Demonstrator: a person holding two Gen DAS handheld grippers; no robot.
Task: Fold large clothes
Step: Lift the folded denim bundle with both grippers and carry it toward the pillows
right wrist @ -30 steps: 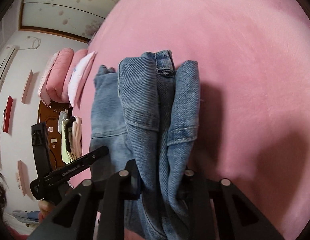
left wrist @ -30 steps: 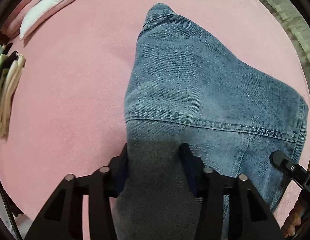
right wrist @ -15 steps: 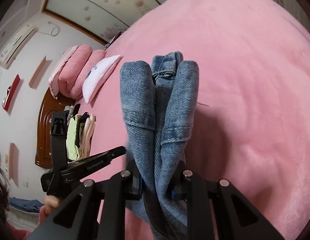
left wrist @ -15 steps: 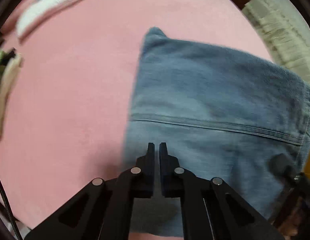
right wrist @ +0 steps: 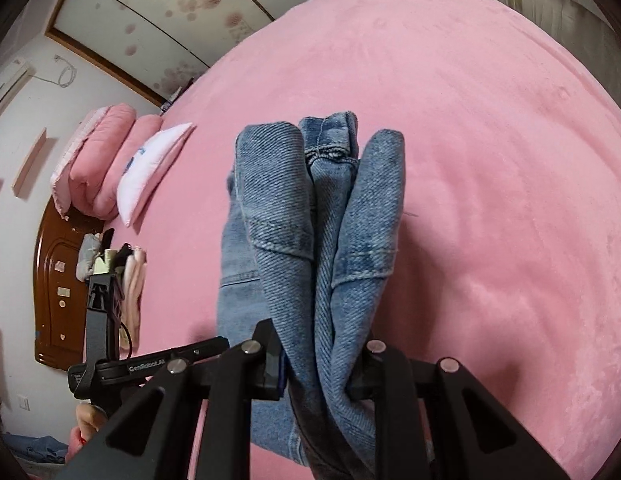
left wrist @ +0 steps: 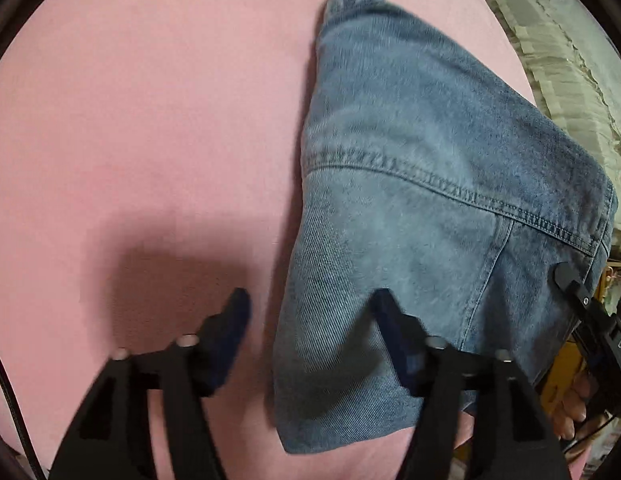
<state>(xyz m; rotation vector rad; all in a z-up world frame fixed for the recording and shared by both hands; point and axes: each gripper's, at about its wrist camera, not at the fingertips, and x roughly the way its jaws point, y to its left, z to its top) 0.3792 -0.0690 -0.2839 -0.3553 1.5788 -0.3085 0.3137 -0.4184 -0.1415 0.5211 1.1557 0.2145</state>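
The right gripper [right wrist: 316, 364] clamps bunched jeans [right wrist: 318, 240] at lower centre, while the left gripper [left wrist: 310, 304], marked "GenRobot.AI", has just been opening around their edge.

Brightness: even, soft indoor light in both views; no glare.
Shadows: a dark patch on the pink bedspread [left wrist: 130, 128] just ahead of the left gripper [left wrist: 308, 304]; a fainter one beside the jeans [right wrist: 310, 240] in the right wrist view.
Blur: left gripper's fingers [left wrist: 230, 320] smeared (motion blur, most on the left one); denim stitching there slightly soft. Right wrist view sharp.
Distortion: strong fisheye bulge, black vignette in the corners.
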